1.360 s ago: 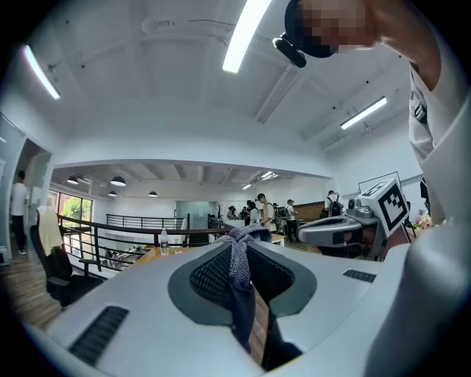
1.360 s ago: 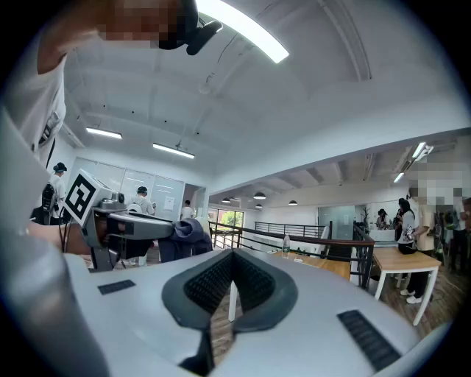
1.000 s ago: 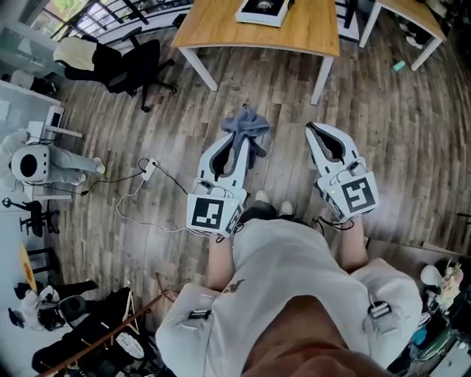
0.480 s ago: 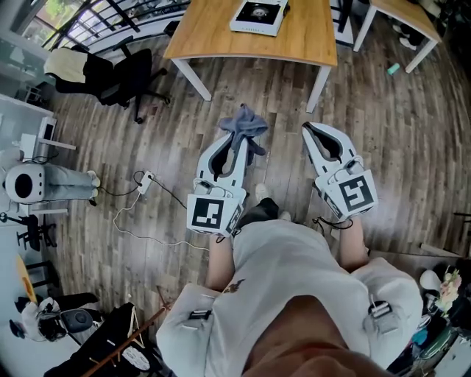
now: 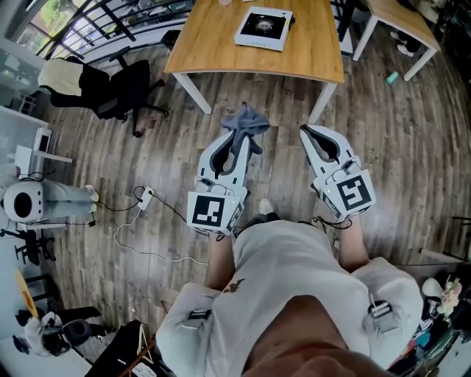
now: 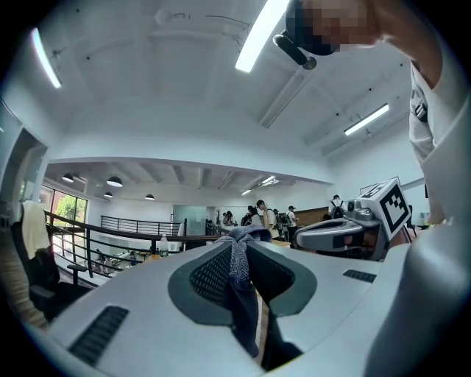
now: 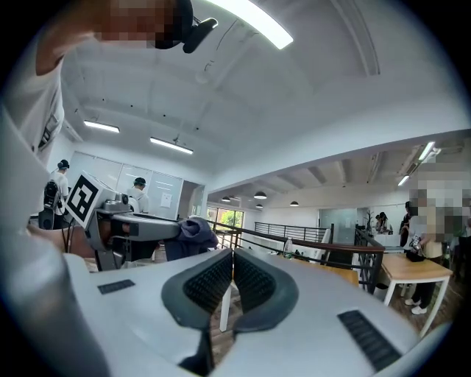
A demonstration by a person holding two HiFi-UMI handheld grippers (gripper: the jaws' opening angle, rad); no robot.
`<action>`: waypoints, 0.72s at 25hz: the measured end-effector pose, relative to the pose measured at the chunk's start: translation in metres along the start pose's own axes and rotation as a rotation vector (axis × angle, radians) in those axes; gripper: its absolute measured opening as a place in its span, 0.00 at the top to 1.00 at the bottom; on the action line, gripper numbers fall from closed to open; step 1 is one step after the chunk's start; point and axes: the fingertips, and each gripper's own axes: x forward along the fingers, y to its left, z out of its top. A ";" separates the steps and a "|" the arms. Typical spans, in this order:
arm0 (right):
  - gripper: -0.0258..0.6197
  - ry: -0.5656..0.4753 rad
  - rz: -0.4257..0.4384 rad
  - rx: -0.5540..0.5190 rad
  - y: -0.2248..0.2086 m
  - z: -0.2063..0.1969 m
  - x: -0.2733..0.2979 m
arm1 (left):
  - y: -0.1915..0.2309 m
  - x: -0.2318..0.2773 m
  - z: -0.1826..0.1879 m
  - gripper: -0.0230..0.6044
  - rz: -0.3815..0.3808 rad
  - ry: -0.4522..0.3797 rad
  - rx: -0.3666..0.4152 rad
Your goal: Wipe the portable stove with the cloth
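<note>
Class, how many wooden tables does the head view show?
2. One table at top centre holds the portable stove; a second table is at the top right. Others may be hidden.

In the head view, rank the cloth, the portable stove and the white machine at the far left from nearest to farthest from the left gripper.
1. The cloth, pinched between the jaws of the left gripper.
2. The portable stove, ahead on the wooden table.
3. The white machine, on the floor at the far left edge.

Plank floor (image 5: 419, 154) with a white corded power strip (image 5: 143, 196) lying at left. Black office chair (image 5: 125, 87), draped with a pale garment (image 5: 62, 74), stands near the railing (image 5: 110, 18).
</note>
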 end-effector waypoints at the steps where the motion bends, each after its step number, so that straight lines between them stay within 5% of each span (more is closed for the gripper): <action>1: 0.93 0.000 0.000 -0.004 0.000 0.001 0.006 | 0.005 0.003 0.001 0.84 -0.003 -0.003 0.003; 18: 0.93 0.041 -0.031 0.026 -0.040 -0.013 0.081 | 0.062 0.069 -0.017 0.84 -0.050 0.034 -0.033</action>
